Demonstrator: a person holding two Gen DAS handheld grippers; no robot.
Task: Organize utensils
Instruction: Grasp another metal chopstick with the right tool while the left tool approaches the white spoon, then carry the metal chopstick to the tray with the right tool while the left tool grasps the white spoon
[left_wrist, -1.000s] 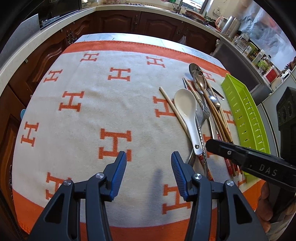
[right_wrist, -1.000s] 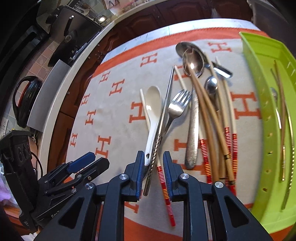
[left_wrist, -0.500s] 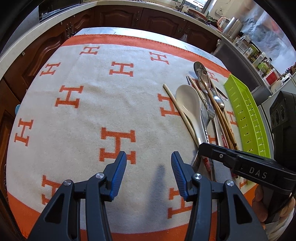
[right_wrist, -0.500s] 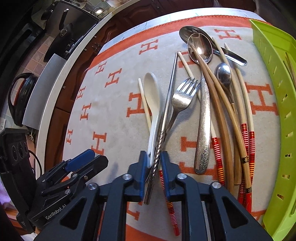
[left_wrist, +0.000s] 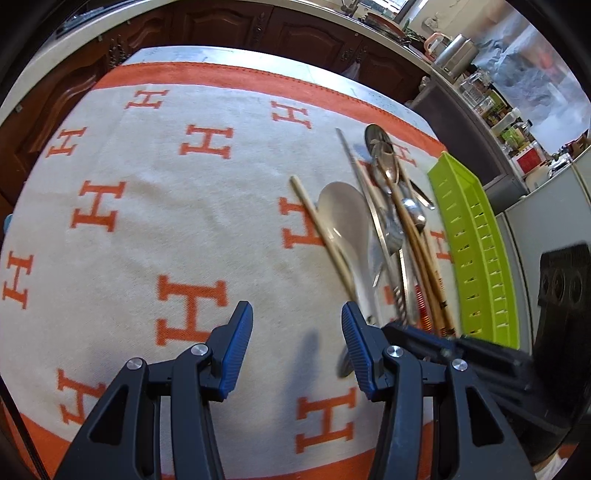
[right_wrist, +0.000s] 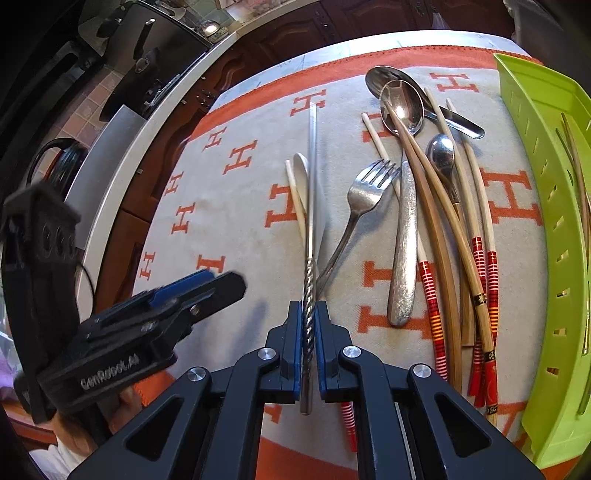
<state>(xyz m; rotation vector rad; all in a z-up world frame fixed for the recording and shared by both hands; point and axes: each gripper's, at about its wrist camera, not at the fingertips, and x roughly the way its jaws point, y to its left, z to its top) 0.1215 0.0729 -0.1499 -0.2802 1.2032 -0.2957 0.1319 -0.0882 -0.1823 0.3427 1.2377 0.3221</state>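
Observation:
My right gripper (right_wrist: 308, 314) is shut on a metal chopstick (right_wrist: 312, 192) with a twisted handle, lifted above the cloth and pointing away. Below it lie a white ceramic spoon (right_wrist: 302, 173), a fork (right_wrist: 364, 201), metal spoons (right_wrist: 402, 107) and several wooden chopsticks (right_wrist: 436, 206) with red banded ends. The pile also shows in the left wrist view (left_wrist: 391, 221), right of my left gripper (left_wrist: 297, 325), which is open and empty above the cloth. The right gripper's fingers (left_wrist: 417, 338) show just right of the left one.
A green slotted tray (right_wrist: 546, 206) holding a few chopsticks stands along the right edge of the cloth; it also shows in the left wrist view (left_wrist: 469, 236). The white cloth with orange H marks (left_wrist: 166, 221) covers the table. Kitchen counters and cabinets surround it.
My right gripper closed on the metal chopstick and lifted it out of the pile, its tip swinging left over the white spoon. My left gripper stayed open and shifted slightly.

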